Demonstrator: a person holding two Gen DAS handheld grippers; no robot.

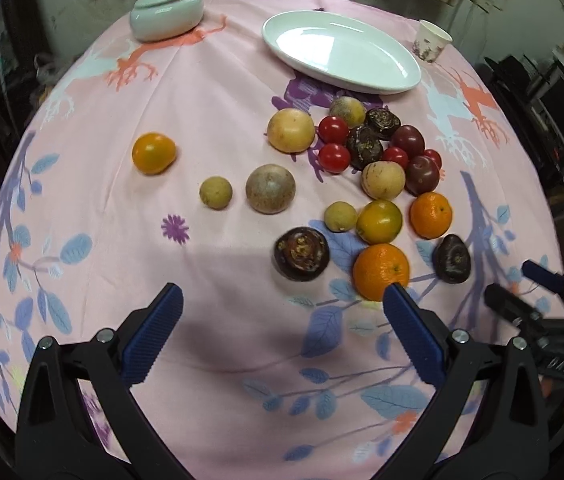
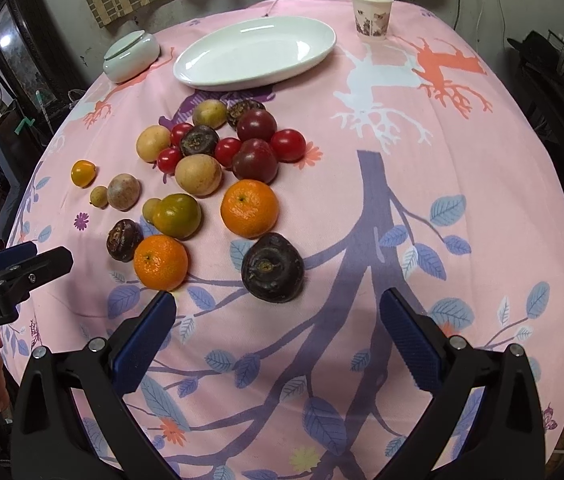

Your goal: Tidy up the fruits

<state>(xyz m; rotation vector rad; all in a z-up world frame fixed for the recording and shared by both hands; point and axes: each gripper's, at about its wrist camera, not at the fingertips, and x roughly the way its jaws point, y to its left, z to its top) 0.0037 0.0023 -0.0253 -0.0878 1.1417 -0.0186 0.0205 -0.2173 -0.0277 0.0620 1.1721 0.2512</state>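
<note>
The left hand-held gripper [image 1: 282, 296] is held low over the pink tabletop [image 1: 218, 320] with its jaws spread wide and nothing between them. Just ahead of its right finger an orange mandarin [image 1: 381, 271] is seen, with a dark purple fruit [image 1: 301, 253] slightly farther and nearer the centre line. Beyond these, a yellow-green tomato [image 1: 379, 221], a second mandarin [image 1: 431, 215] and a small tan fruit [image 1: 340, 216] are found, then a dense cluster of red cherry tomatoes [image 1: 334, 157] and brown round fruits. Ahead and to the left, a lone orange-yellow tomato [image 1: 153, 153] is set well apart. Farthest off, an empty white oval plate [image 1: 340, 51] lies ahead to the right, with a lidded white jar [image 1: 166, 12] to the left and a paper cup [image 1: 432, 41] at the far right.

The right hand-held gripper [image 2: 274, 304] is likewise held with jaws wide apart and empty. A dark purple fruit [image 2: 272, 267] is placed just ahead, between its fingers, clear of both. The fruit pile is spread ahead to its left, and the plate [image 2: 254, 52] is seen beyond it.
</note>
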